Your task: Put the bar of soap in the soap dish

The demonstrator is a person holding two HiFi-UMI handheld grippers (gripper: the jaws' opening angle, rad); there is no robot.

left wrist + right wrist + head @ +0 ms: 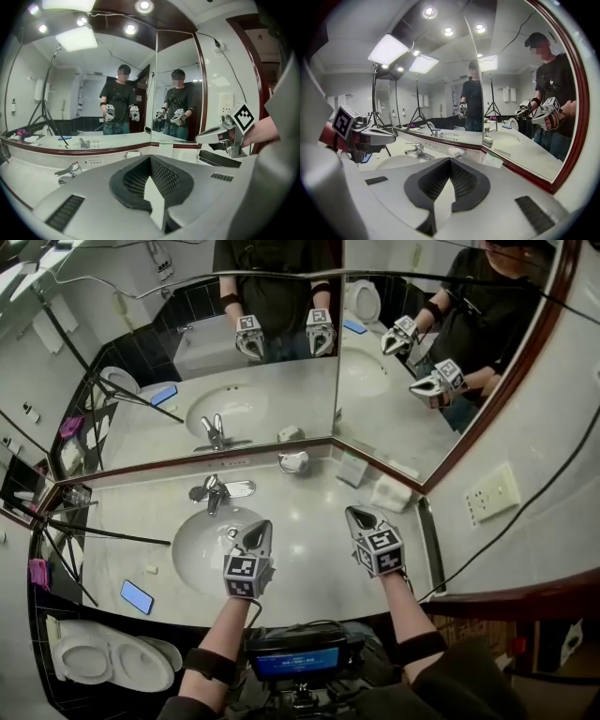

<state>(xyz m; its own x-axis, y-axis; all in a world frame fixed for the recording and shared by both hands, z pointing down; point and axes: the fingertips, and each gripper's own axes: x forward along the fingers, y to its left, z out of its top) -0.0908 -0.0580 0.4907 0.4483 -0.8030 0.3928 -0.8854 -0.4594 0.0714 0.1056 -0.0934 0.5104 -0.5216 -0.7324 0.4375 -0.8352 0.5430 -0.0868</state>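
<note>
Roughly, left to right. Far left: blue phone (137,596) on desk (309,521). Just beside it, left of basin (202,540): small white block lying flat, judged bar of soap (150,569). Likely light, stiff, slick if wet; pinch low across narrow width, near middle. Centre: left gripper (258,531) over basin rim, jaws pressed together, empty. Behind, right of faucet (214,491): chrome soap dish (293,462), contents unclear. Right: right gripper (360,519) above bare desk, jaws likewise closed on nothing. Soap well apart from both grippers and dish.
</note>
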